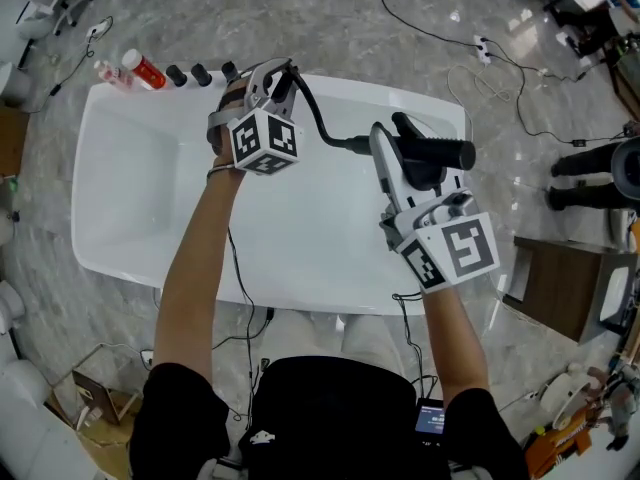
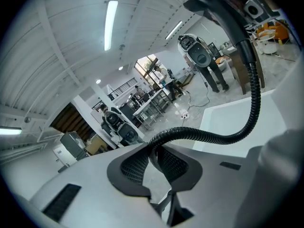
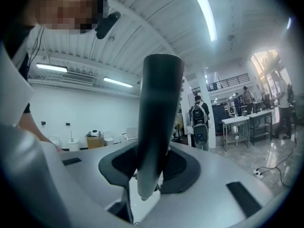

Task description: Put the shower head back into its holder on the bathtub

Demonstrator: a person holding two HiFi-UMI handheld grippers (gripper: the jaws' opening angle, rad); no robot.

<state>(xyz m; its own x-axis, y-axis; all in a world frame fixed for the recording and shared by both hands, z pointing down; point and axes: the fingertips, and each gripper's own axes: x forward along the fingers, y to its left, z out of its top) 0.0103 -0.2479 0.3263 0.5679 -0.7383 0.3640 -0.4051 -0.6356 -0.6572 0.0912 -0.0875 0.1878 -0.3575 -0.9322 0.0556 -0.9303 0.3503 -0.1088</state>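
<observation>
The black, cylindrical shower head (image 1: 438,153) hangs in the air over the right part of the white oval bathtub (image 1: 130,208), lying about level, with its free end toward the tub's right edge. The right gripper (image 1: 400,163) is clamped on it. In the right gripper view the dark handle (image 3: 156,113) stands upright between the two pads, which press on it from both sides (image 3: 149,167).

From the shower head's other end a black ribbed hose (image 1: 322,128) curves left toward the far rim. The left gripper (image 1: 270,76) is closed on that hose. In the left gripper view the hose (image 2: 251,99) runs from between the ridged pads (image 2: 159,163) and arcs up to the right, with the tub's white rim (image 2: 228,122) behind it.

On the far left corner of the tub rim stand a red-and-white bottle (image 1: 145,70), a pale pink bottle (image 1: 110,74) just beside it, and a row of three black round fittings (image 1: 200,73). Which of them is the holder I cannot tell.

Around the tub is a grey marbled floor (image 1: 300,18), with black cables (image 1: 420,30) and a white power strip (image 1: 482,48) beyond the far right corner.
</observation>
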